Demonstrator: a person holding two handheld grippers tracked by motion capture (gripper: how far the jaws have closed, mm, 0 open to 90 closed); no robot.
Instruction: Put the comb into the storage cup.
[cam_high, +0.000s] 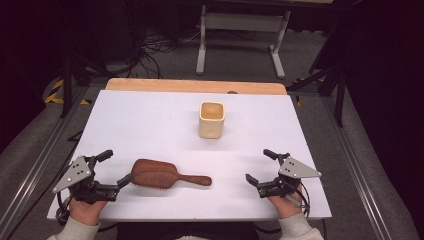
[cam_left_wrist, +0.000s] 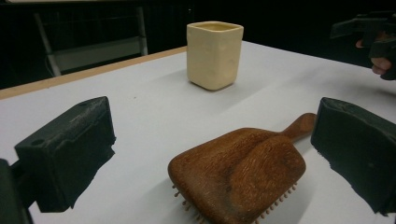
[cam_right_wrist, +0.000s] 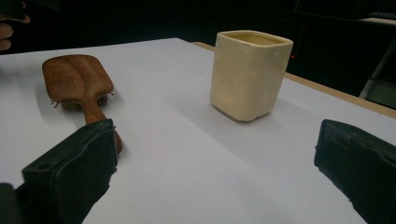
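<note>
A brown wooden hairbrush (cam_high: 170, 176) lies bristles down on the white table top (cam_high: 150, 120), its handle pointing right. A cream square cup (cam_high: 212, 120) stands upright farther back, near the middle. My left gripper (cam_high: 115, 167) is open at the front left. Its jaws stand wide apart just left of the brush head (cam_left_wrist: 238, 175), and no pad presses on it. My right gripper (cam_high: 260, 165) is open at the front right, with nothing between its jaws. It faces the cup (cam_right_wrist: 250, 74), and the brush (cam_right_wrist: 79, 81) lies off to its left. The cup (cam_left_wrist: 215, 55) stands beyond the brush in the left gripper view.
A wooden strip (cam_high: 195, 86) runs along the table's far edge. Behind it a white metal stand (cam_high: 242, 22) sits on the floor among cables. Metal rails (cam_high: 350, 150) flank the table. Bare table top lies between the brush and the cup.
</note>
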